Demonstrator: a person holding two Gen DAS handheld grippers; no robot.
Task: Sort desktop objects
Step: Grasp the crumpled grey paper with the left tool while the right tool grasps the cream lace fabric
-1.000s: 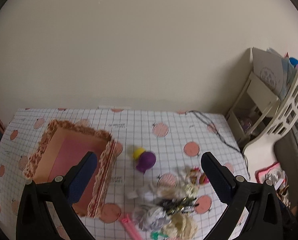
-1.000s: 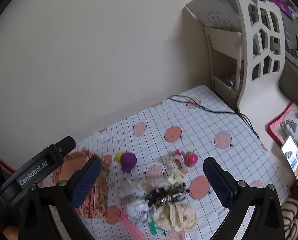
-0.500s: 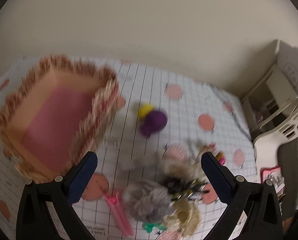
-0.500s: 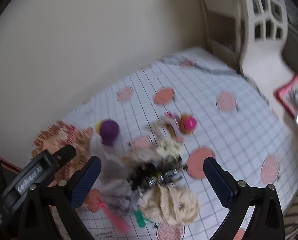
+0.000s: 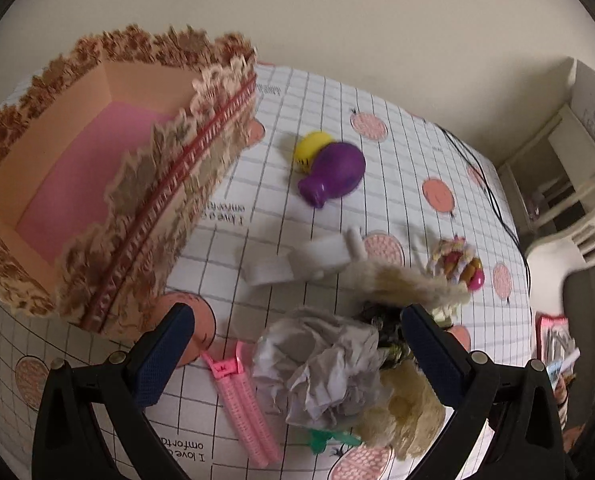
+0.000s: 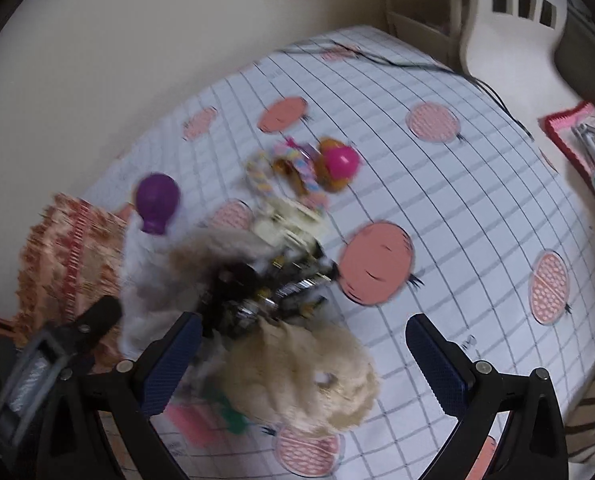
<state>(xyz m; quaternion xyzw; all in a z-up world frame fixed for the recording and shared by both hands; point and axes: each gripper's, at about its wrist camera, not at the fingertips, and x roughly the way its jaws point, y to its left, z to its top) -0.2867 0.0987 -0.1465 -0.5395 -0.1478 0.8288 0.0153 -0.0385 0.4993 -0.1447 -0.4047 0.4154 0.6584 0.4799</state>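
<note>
Tongs of the left gripper (image 5: 297, 360) stand wide apart with nothing between their blue pads, hovering low over a heap of small things on the checked cloth (image 5: 305, 92). Nearest, between those pads, lie a crumpled grey wad (image 5: 321, 368) and, just left of it, a pink hair roller (image 5: 243, 400); a green clip (image 5: 329, 440) pokes out below the wad, touching a cream fluffy scrunchie (image 5: 405, 408). The right gripper (image 6: 301, 364) is likewise spread open and empty, the same scrunchie (image 6: 305, 376) lying between its pads, with a dark glittery tangle (image 6: 273, 288) just beyond, though that view is blurred. Further in, a white block (image 5: 297, 260) sits near the middle of the cloth, and a bright pile with a pink ball (image 6: 339, 162) lies to the right of it. Beyond these, a purple toy (image 5: 335, 174) lies on its side touching a yellow one (image 5: 311, 148). At far left stands the lace-trimmed box (image 5: 157, 184), its pink floor bare. A black cable (image 5: 485, 184) trails along the far right edge by a white shelf (image 5: 577, 184).
</note>
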